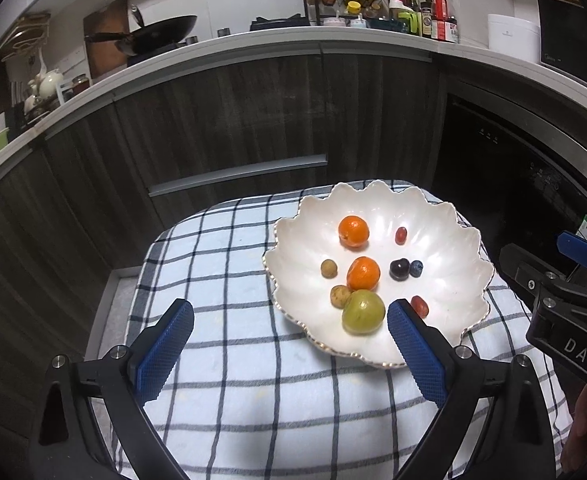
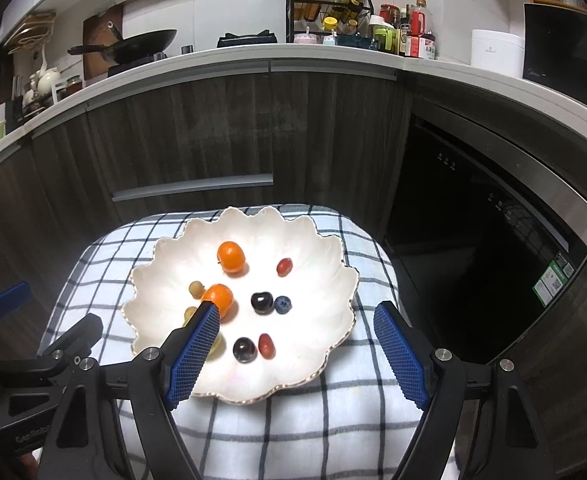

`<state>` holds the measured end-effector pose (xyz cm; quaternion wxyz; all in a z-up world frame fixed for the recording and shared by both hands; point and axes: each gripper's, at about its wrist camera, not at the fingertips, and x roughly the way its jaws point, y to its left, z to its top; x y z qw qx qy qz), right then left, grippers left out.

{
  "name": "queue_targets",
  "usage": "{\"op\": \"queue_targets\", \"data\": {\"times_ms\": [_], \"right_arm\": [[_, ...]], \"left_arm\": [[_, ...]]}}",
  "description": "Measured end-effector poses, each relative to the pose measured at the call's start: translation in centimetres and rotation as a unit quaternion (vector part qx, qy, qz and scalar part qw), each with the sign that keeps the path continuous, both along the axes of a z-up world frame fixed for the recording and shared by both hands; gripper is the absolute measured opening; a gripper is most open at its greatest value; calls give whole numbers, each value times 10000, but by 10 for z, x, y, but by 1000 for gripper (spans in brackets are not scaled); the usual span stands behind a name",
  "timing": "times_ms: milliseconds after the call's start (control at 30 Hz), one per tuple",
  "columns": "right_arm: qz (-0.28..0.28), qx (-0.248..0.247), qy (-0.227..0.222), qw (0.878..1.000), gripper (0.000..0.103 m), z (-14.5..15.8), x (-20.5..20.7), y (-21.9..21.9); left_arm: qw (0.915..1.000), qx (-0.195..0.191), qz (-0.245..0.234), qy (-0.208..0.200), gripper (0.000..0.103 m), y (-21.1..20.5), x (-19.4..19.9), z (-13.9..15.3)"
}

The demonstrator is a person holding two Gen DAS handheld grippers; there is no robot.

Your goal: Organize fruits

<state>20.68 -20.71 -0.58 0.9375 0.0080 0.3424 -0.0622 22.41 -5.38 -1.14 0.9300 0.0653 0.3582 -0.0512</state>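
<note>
A white scalloped bowl (image 1: 445, 248) (image 2: 317, 248) sits on a checked cloth and holds all the fruit: two oranges (image 1: 353, 231) (image 2: 231, 256), a green fruit (image 1: 363, 312), small tan fruits (image 1: 328, 269), dark cherries (image 2: 262, 303), a blueberry (image 2: 282, 305) and red grapes (image 2: 284, 266). My left gripper (image 1: 289, 312) is open and empty, above the bowl's near-left rim. My right gripper (image 2: 297, 316) is open and empty over the bowl's near side; its left finger hides most of the green fruit. The right gripper also shows in the left wrist view (image 1: 565, 300), at the right edge.
The checked cloth (image 1: 229, 264) covers a small table that drops off at its edges. Dark cabinets (image 2: 197, 128) and a black oven (image 2: 493, 240) stand behind. The counter above holds a wok (image 2: 141, 46), bottles (image 2: 413, 36) and a white canister (image 2: 497, 52).
</note>
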Motion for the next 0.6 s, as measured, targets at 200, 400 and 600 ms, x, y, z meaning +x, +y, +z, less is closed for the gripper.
{"op": "queue_targets", "data": {"times_ms": [200,400,600], "right_arm": [[18,-50,-110,9999,80,7,-19,7],[31,-5,-155,9999,80,11,-35,10],[64,23,-167,9998,80,11,-52,14]], "left_arm": [[9998,-28,190,14,99,10,-17,0],[9995,-40,319,-44,99,18,-36,2],[9989,-20,457,-113,99,25,-52,3]]}}
